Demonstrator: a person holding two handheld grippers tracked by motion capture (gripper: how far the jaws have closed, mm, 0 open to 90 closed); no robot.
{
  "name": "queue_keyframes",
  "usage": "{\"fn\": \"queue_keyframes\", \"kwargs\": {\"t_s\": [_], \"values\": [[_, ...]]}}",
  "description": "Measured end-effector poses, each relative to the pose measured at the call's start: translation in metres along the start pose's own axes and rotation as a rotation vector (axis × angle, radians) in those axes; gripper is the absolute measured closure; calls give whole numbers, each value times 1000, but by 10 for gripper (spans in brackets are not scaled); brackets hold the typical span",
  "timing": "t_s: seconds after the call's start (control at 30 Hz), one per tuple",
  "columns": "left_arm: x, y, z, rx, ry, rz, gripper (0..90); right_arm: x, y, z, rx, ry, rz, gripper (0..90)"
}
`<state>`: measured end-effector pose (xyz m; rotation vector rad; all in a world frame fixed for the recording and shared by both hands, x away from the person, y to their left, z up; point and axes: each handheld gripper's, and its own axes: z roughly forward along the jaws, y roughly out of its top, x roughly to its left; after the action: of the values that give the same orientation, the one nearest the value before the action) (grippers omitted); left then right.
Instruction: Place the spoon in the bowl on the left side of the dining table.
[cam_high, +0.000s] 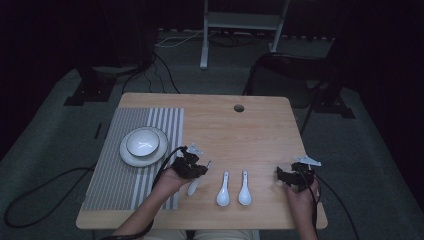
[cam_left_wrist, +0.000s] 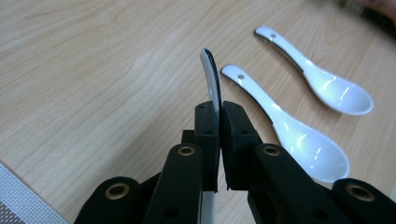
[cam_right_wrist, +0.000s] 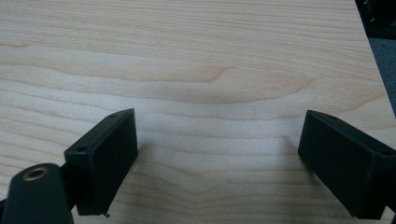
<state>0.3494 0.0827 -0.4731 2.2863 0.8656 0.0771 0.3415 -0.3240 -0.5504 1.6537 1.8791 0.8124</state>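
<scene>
White spoon (cam_left_wrist: 212, 84) clamped in left tool (cam_left_wrist: 219, 116), angled fwd; right tool (cam_right_wrist: 217, 158) apart, low over table (cam_right_wrist: 196, 56).

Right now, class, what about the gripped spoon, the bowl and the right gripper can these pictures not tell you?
- Gripped spoon: its bowl end is hidden behind the left gripper in the left gripper view, and under the hand in the high view.
- Bowl: too small and dim in the high view to tell any contents.
- Right gripper: its body is cut off by the bottom edge of the right gripper view.
</scene>
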Motion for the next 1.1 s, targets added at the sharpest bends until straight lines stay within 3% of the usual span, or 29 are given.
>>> {"fn": "queue_keyframes", "kwargs": {"t_s": [0.37, 0.63, 0.87, 1.1], "values": [[-4, 2, -13, -56, 5, 5, 855, 0, 0, 0, 0, 0, 0, 112], [0, 4, -28, -88, 14, 5, 855, 0, 0, 0, 0, 0, 0, 112], [16, 3, -43, -117, 18, -30, 856, 0, 0, 0, 0, 0, 0, 112], [41, -1, -68, -182, 57, -80, 855, 0, 0, 0, 0, 0, 0, 112]]}}
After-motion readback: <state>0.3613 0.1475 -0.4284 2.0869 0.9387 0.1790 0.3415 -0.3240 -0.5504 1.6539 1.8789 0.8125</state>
